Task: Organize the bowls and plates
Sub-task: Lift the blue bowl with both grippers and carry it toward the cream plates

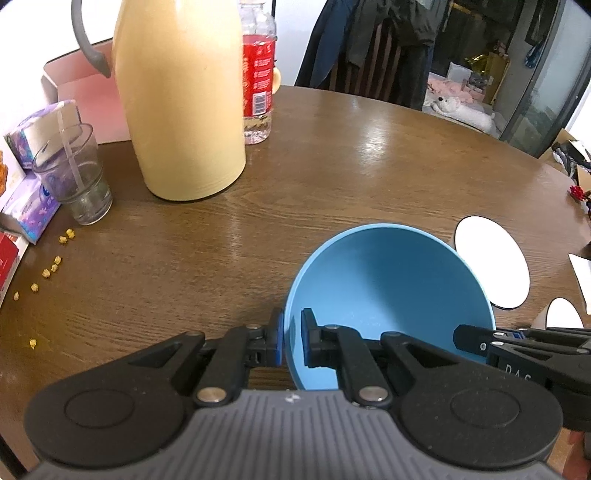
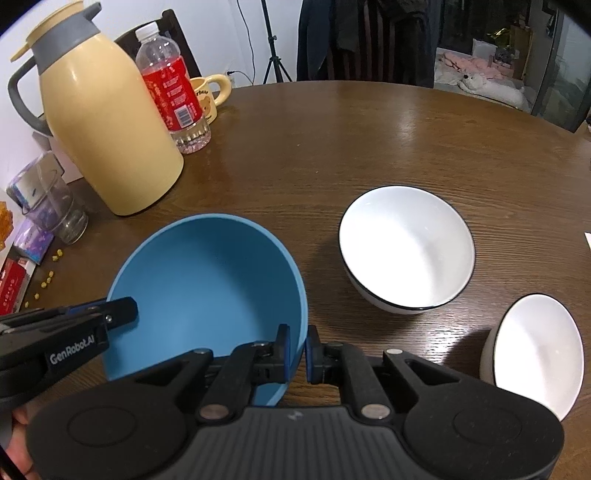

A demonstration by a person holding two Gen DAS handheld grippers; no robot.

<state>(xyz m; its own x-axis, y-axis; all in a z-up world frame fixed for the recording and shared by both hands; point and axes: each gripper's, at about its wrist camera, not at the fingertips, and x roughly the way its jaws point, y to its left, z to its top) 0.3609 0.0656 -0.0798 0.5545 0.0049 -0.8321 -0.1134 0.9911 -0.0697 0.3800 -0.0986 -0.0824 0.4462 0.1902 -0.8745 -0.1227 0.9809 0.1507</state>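
brown wooden table [image 2: 369, 129], white wall [image 2: 221, 29]

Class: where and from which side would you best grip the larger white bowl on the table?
Grip the larger white bowl by its thin black-edged rim, coming from above on the near side: it sits upright and open, so one finger fits inside and one outside.

My left gripper [image 1: 292, 338] and right gripper [image 2: 297, 354]: black linkage arms, silver pivot screws, blue pads [image 1: 279, 339], ribbed grey housings with round black caps, white "GenRobot.AI" lettering on one side.
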